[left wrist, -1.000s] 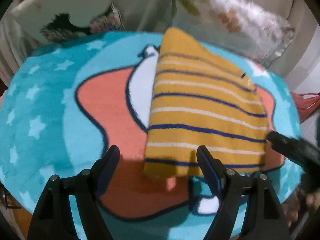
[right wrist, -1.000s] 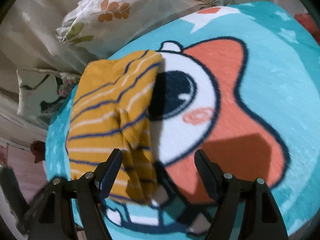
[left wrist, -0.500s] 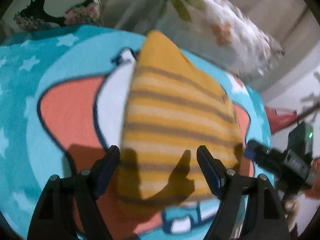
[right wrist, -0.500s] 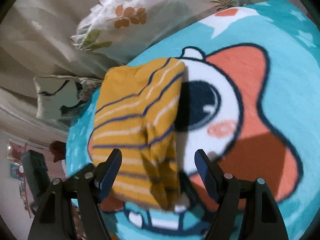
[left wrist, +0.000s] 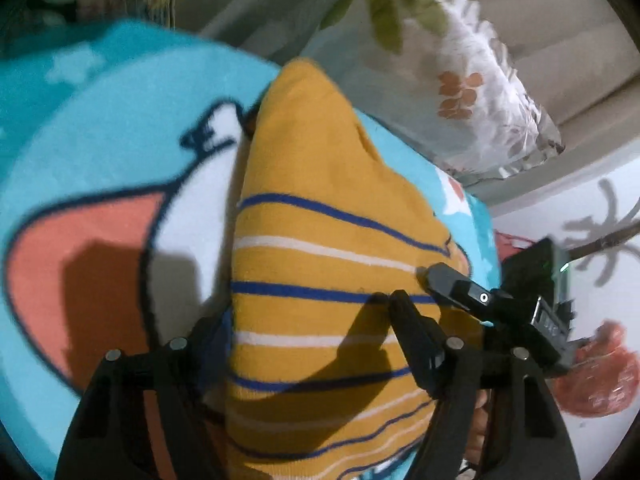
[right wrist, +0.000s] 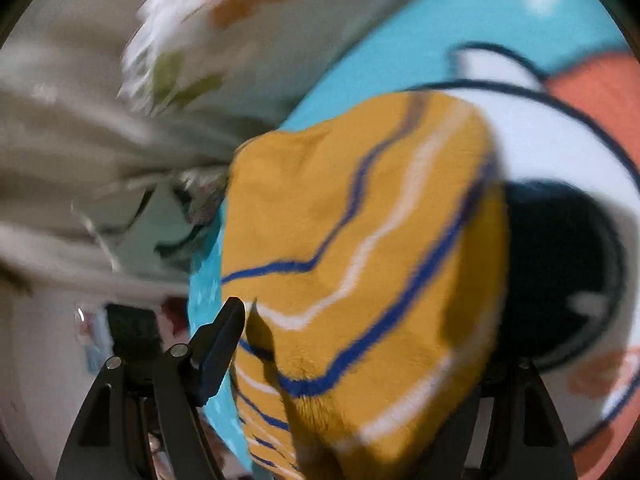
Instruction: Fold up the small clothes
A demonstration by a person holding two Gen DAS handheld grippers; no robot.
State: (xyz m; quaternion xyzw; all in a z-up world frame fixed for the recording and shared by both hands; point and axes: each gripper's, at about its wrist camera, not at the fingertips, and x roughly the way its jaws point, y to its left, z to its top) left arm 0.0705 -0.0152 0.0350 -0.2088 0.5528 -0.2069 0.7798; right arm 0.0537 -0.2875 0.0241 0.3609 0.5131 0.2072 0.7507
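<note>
A folded yellow garment [left wrist: 320, 280] with blue and white stripes lies on a round teal cartoon rug [left wrist: 100, 140]. My left gripper [left wrist: 308, 344] is open, its fingers astride the garment's near edge, the cloth between them. The right gripper's finger [left wrist: 452, 284] shows at the garment's right edge. In the right wrist view the garment [right wrist: 380, 260] fills the gap of my right gripper [right wrist: 360, 344], which is open; its left finger [right wrist: 216, 348] shows and the right one is hidden behind cloth. The view is blurred.
A white leaf-print pillow [left wrist: 460, 80] lies behind the rug, with beige bedding beyond it. It also shows blurred in the right wrist view [right wrist: 224, 12]. The rug [right wrist: 560, 160] has a white, orange and dark cartoon face. A pale floor with a red item [left wrist: 592, 384] lies to the right.
Both grippers have moved in close to the garment from its two sides, so the cloth now sits between the open fingers of each. The garment's near edge looks raised.
</note>
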